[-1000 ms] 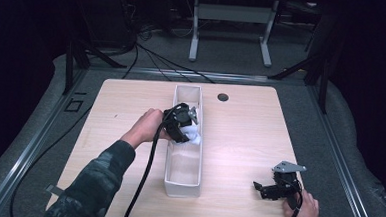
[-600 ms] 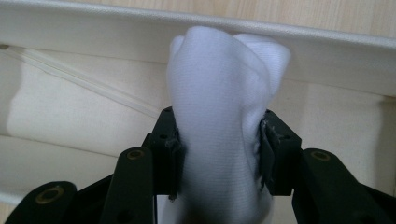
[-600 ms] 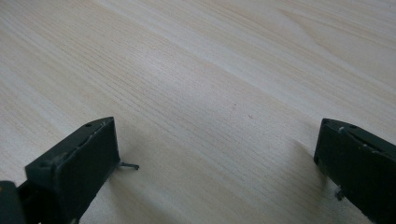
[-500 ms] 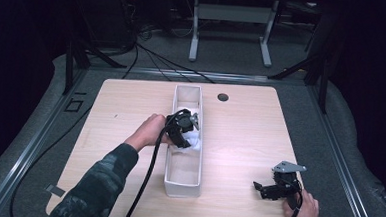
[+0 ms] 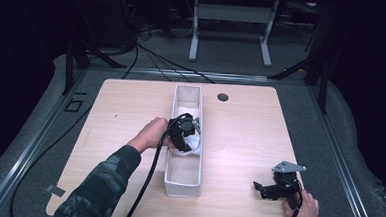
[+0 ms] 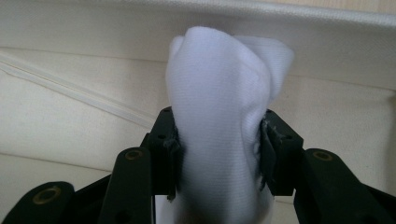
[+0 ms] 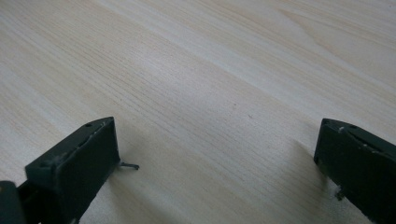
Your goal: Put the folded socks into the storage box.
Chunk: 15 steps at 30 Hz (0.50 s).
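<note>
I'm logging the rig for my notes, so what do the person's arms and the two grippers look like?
Both grippers are black with two blocky jaws. The left gripper trails a thick black cable and is worked by an arm in a camouflage sleeve. The right gripper carries a grey three-cornered plate on top.

The right gripper (image 7: 219, 163) holds its jaws wide apart over the bare wooden table (image 7: 210, 70).

The cloth (image 6: 219, 135) is plain white, and the bin (image 5: 182, 180) is off-white fabric. The tabletop (image 5: 121, 109) is pale wood grain; both grippers (image 5: 185, 134) (image 5: 267, 188) are black. The sleeve (image 5: 101, 189) is camouflage green.
</note>
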Each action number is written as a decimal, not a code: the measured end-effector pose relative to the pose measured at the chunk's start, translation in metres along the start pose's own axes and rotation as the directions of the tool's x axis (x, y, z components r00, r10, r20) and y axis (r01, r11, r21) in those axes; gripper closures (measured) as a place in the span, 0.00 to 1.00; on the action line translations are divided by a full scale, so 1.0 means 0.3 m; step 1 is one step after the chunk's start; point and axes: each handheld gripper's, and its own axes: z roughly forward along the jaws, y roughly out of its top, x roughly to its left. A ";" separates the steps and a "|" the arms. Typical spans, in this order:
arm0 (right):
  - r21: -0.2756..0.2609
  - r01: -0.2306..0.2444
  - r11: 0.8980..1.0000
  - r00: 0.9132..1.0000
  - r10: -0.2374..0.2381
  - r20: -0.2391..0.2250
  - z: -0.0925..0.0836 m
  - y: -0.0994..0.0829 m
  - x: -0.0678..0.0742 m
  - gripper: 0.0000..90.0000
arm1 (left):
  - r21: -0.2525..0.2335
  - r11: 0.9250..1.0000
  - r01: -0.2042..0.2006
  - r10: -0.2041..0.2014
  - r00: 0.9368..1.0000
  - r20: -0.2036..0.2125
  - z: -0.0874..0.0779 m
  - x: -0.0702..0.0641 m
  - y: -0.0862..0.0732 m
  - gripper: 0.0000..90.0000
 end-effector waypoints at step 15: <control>0.000 0.000 1.000 1.000 0.000 0.000 0.000 0.000 0.000 0.00 | 0.042 0.999 -0.006 0.006 1.000 0.010 0.040 -0.009 0.004 0.60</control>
